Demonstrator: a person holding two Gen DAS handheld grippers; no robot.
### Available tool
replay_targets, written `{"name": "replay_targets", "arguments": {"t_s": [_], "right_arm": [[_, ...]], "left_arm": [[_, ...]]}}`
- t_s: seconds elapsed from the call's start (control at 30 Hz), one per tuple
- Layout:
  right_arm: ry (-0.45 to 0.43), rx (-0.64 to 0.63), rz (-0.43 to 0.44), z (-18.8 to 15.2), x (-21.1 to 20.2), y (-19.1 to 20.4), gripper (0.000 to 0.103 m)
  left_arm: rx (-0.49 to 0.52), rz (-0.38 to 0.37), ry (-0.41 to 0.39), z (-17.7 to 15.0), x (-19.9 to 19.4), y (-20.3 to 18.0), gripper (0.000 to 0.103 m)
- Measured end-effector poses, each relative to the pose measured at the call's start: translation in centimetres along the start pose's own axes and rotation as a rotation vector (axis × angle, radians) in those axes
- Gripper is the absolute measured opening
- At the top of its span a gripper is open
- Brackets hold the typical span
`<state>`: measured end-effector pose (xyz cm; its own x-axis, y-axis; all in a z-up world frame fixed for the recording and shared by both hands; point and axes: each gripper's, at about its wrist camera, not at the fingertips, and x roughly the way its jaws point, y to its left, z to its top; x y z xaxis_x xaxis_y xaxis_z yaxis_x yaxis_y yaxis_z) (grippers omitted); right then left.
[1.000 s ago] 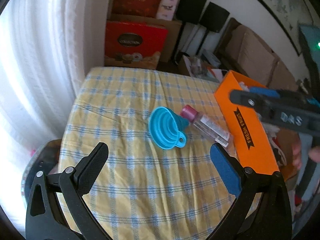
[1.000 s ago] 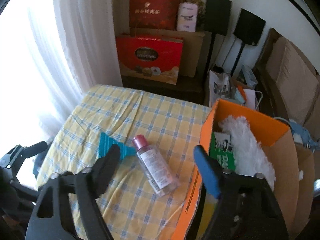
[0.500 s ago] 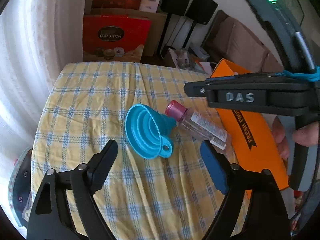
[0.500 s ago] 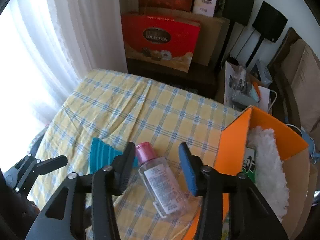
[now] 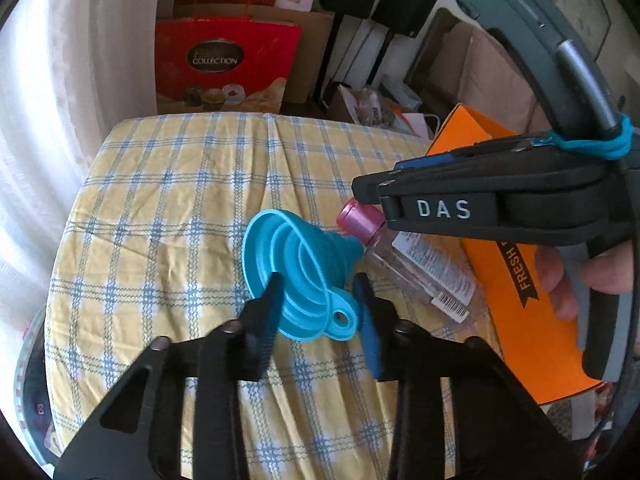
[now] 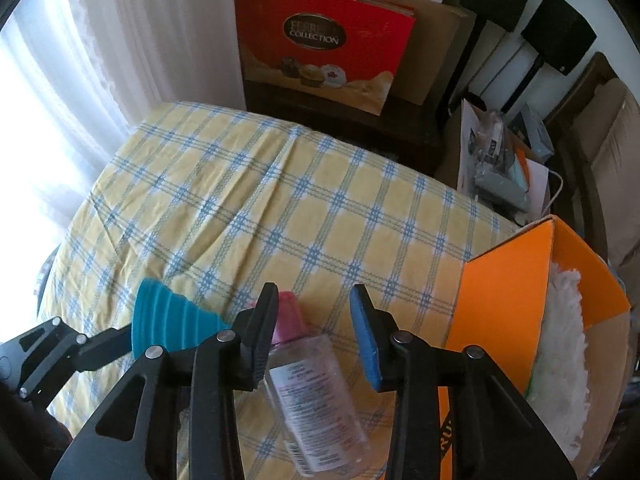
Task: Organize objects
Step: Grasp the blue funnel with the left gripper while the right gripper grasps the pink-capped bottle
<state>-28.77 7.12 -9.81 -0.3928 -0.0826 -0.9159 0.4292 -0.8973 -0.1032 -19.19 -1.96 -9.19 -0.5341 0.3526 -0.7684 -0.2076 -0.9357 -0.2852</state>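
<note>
My left gripper (image 5: 318,312) hangs over the table (image 5: 180,184), and its jaws have just been closing around the blue funnel (image 5: 296,268). The funnel lies on its side near the table's right edge, wide mouth towards the left edge, its small hanging tab between my 2 fingers. The black finger (image 5: 266,312) sits against the funnel's rim; the blue-padded one (image 5: 366,320) stands just beside the tab, and I cannot tell whether it presses yet.

My right gripper (image 6: 314,332) comes down over the clear bottle (image 6: 312,396) with the pink cap (image 6: 288,316), which lies just right of the funnel, its cap touching or almost touching the funnel's narrow end. These jaws have just been closing too, now narrow, with the cap between them. The black finger (image 6: 260,336) overlaps the cap's left side, while the blue pad (image 6: 366,340) is apart from the bottle.

The orange box (image 6: 500,300) stands at the table's right edge, something white and fluffy (image 6: 564,344) inside.
</note>
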Motion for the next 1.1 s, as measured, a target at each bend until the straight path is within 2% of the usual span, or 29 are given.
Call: {"name": "replay_targets", "arguments": {"t_s": [0.13,0.4,0.63,0.67,0.7,0.9,1.1], "right_arm": [[0.007,-0.02,0.018,-0.4,0.2,0.2,0.038],[0.034,-0.032,0.076,-0.3,1.0,1.3,0.041],[0.075,-0.087,0.024,-0.5,2.9,2.2,0.038],[0.069,-0.094,0.009,-0.6,2.9,2.3,0.035],[0.065,-0.098,0.0,-0.7,2.9,2.4,0.027],[0.001,-0.048,0.026,-1.3,1.0,1.5,0.027],[-0.108,0.025,0.087,-2.5,-3.2,0.2,0.026]], "left_arm": [[0.018,-0.001,-0.021,0.1,-0.2,-0.3,0.012],[0.005,-0.012,-0.032,0.2,-1.4,0.1,0.012],[-0.031,-0.007,-0.049,0.1,-2.3,1.0,0.012],[-0.034,-0.004,-0.05,0.1,-2.3,1.1,0.012],[-0.037,-0.003,-0.052,0.1,-2.4,1.3,0.012],[-0.052,-0.001,-0.062,0.2,-3.2,1.9,0.012],[-0.056,-0.012,-0.088,0.1,-4.7,1.3,0.012]]}}
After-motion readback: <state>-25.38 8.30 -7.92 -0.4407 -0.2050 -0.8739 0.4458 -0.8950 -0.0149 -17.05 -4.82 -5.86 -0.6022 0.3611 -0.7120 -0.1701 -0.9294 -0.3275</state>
